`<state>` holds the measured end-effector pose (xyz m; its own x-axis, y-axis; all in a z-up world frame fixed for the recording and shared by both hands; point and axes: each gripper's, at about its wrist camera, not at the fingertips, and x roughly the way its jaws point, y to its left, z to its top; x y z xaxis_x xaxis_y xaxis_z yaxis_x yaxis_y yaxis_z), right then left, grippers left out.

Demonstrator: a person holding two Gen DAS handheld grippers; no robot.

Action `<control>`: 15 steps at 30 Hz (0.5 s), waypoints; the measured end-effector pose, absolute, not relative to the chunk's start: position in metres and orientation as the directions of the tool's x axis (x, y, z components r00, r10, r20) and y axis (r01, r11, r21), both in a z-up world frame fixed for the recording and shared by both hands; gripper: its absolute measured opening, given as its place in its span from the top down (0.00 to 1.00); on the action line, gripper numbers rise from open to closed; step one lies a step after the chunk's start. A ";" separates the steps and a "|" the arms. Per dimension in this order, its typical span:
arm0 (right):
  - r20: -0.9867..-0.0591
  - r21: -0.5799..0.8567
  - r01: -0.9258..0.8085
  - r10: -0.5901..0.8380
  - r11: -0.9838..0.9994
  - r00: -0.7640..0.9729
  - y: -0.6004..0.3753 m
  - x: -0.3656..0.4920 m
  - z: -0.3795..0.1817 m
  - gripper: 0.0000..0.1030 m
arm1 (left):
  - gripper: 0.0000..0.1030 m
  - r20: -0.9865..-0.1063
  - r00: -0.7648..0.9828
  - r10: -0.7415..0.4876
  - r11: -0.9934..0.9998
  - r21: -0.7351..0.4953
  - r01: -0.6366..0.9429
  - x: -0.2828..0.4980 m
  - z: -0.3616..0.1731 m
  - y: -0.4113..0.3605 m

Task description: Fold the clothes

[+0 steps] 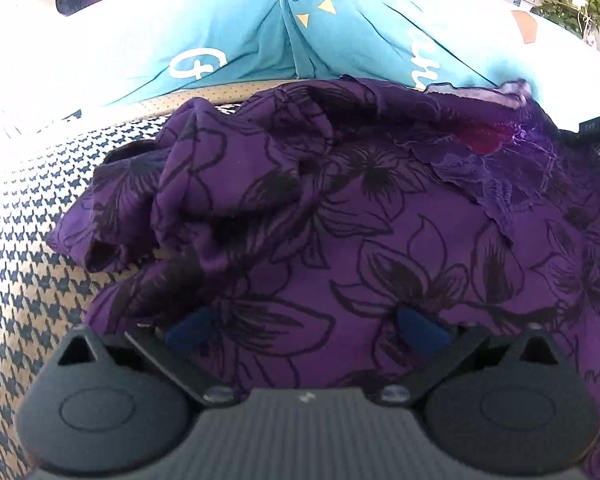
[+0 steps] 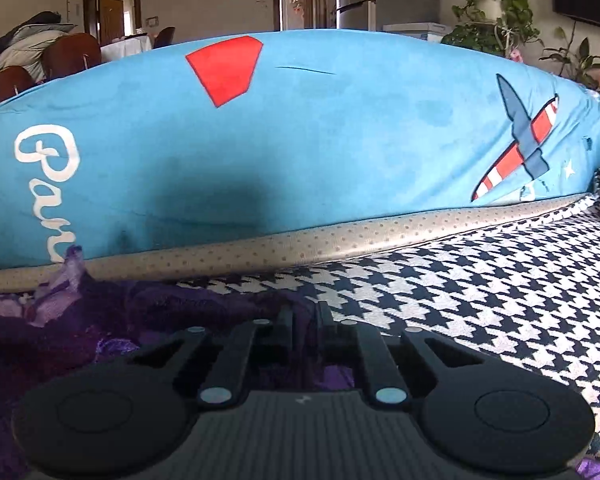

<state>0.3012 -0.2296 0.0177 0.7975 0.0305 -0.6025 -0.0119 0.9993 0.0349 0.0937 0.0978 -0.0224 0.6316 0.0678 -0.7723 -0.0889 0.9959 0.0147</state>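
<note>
Left wrist view: purple floral garment point(image 1: 340, 208) is lying crumpled on the houndstooth cover point(image 1: 32, 240), not yet folded; left gripper point(image 1: 304, 328) is hovering over it, jaws apart.
Right wrist view: right gripper point(image 2: 304, 320) is sitting at the garment's edge, jaws together, seemingly pinching purple cloth; blue pillow point(image 2: 300, 140) is filling the background.
</note>
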 end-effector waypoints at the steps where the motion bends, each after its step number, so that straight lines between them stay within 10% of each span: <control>1: -0.601 0.051 -0.021 0.047 0.998 0.798 -0.232 0.298 0.022 0.83 | 0.00 -0.769 0.633 0.084 0.995 0.026 -0.101 0.094 -0.022 0.099; 15: -0.630 0.071 0.019 0.030 0.997 0.776 -0.302 0.219 0.057 0.63 | 0.00 -0.773 0.621 0.130 0.986 0.032 -0.165 0.094 -0.023 0.108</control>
<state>0.2195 -0.3021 0.0570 0.7761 0.0300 -0.6299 0.0189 0.9973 0.0707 0.0939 0.1084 -0.0233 0.6209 0.1295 -0.7731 -0.1652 0.9857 0.0325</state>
